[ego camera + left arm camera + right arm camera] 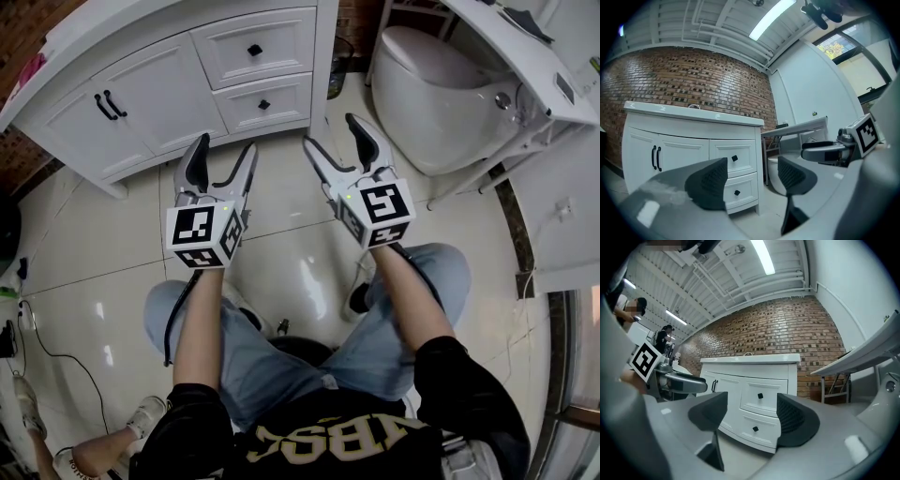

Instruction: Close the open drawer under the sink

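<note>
Fingers (195,167) wide apart, empty, on left gripper (225,145) and right gripper (332,131), before white vanity (155,98)

I note: head view looks steeply down from above; both gripper views sit low, facing level at the nearby white vanity (169,89), shared by all.

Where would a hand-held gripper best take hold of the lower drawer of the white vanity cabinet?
The small black square knob centred on the white panelled lower drawer front, approached straight from the front, jaws either side. The front sits flush, so only the knob protrudes.
</note>
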`<control>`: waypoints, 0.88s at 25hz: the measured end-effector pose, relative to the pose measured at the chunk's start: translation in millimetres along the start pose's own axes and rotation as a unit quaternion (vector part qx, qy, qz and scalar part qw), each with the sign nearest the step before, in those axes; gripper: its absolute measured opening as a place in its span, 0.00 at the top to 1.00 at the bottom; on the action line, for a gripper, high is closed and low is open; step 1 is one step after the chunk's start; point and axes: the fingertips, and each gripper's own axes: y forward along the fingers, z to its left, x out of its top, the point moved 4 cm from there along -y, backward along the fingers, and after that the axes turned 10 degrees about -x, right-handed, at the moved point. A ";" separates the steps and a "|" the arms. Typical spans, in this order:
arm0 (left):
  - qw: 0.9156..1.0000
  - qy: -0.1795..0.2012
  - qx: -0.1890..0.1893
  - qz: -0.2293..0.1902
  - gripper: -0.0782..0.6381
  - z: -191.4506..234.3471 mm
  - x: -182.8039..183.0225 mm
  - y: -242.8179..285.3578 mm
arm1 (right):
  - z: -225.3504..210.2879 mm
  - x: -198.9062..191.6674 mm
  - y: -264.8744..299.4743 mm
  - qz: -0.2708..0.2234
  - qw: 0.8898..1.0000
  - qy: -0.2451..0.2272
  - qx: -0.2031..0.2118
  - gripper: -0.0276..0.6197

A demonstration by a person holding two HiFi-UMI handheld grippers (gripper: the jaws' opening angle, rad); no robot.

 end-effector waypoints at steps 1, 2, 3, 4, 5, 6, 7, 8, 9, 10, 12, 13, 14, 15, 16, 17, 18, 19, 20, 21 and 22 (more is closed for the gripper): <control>1.000 0.000 0.000 -0.001 0.42 0.5 0.5 -0.1 | 1.2 0.4 0.8 -0.001 1.000 0.001 0.002 0.46; 1.000 0.000 0.001 -0.001 0.42 0.8 0.9 -0.1 | 2.1 0.6 1.5 -0.001 1.000 0.003 0.004 0.46; 1.000 0.000 0.001 -0.001 0.42 1.0 1.1 -0.1 | 2.8 0.6 2.1 0.000 1.000 0.005 0.006 0.46; 1.000 0.000 0.002 -0.001 0.42 1.4 1.1 0.0 | 3.2 0.8 2.6 -0.001 1.000 0.007 0.007 0.46; 1.000 -0.001 0.002 -0.001 0.42 1.9 1.1 0.1 | 3.7 1.7 3.3 -0.002 1.000 0.009 0.009 0.46; 1.000 -0.002 0.003 -0.002 0.42 2.6 1.1 0.1 | 4.0 3.1 4.0 -0.005 1.000 0.010 0.010 0.46; 1.000 -0.003 0.004 -0.002 0.42 3.5 1.1 0.2 | 4.0 4.2 4.6 -0.006 1.000 0.012 0.011 0.46; 1.000 -0.004 0.005 -0.002 0.42 4.3 0.8 0.1 | 3.7 5.0 5.0 -0.008 1.000 0.014 0.010 0.46; 1.000 -0.005 0.005 -0.002 0.42 5.0 0.3 0.1 | 3.3 5.5 5.4 -0.009 1.000 0.015 0.009 0.46; 1.000 -0.006 0.006 -0.002 0.42 5.7 -0.3 0.2 | 2.6 5.9 5.9 -0.010 1.000 0.017 0.008 0.46; 1.000 -0.008 0.008 -0.003 0.42 7.3 -1.2 1.2 | 1.0 6.6 7.9 -0.011 1.000 0.020 0.007 0.46; 1.000 -0.009 0.009 -0.003 0.42 7.9 -1.7 1.9 | 0.5 6.8 9.1 -0.012 1.000 0.022 0.007 0.46; 1.000 -0.010 0.010 -0.002 0.42 8.4 -2.3 2.7 | 0.2 6.7 10.2 -0.012 1.000 0.025 0.008 0.46; 1.000 -0.011 0.010 -0.002 0.42 8.6 -2.9 3.5 | -0.1 6.5 10.9 -0.011 1.000 0.027 0.008 0.46; 1.000 -0.011 0.010 -0.002 0.42 8.3 -3.3 4.6 | -0.3 6.3 11.5 -0.011 1.000 0.029 0.007 0.46; 1.000 -0.011 0.009 -0.002 0.42 7.8 -3.3 5.9 | -0.5 6.4 12.1 -0.011 0.999 0.029 0.007 0.46; 1.000 -0.011 0.008 -0.003 0.42 7.2 -2.9 7.2 | -0.7 6.6 12.9 -0.012 1.000 0.028 0.005 0.46; 1.000 -0.011 0.007 -0.003 0.42 6.8 -2.4 8.5 | -0.9 6.7 13.8 -0.012 1.000 0.026 0.004 0.46; 1.000 -0.010 0.006 -0.004 0.42 6.5 -1.7 9.5 | -0.9 6.6 14.8 -0.012 1.000 0.025 0.003 0.46; 1.000 -0.010 0.006 -0.005 0.42 6.2 -1.0 10.1 | -1.0 6.4 15.7 -0.012 1.000 0.025 0.001 0.46; 1.000 -0.009 0.006 -0.006 0.42 5.9 -0.3 10.2 | -1.3 6.1 16.5 -0.013 1.000 0.026 0.000 0.46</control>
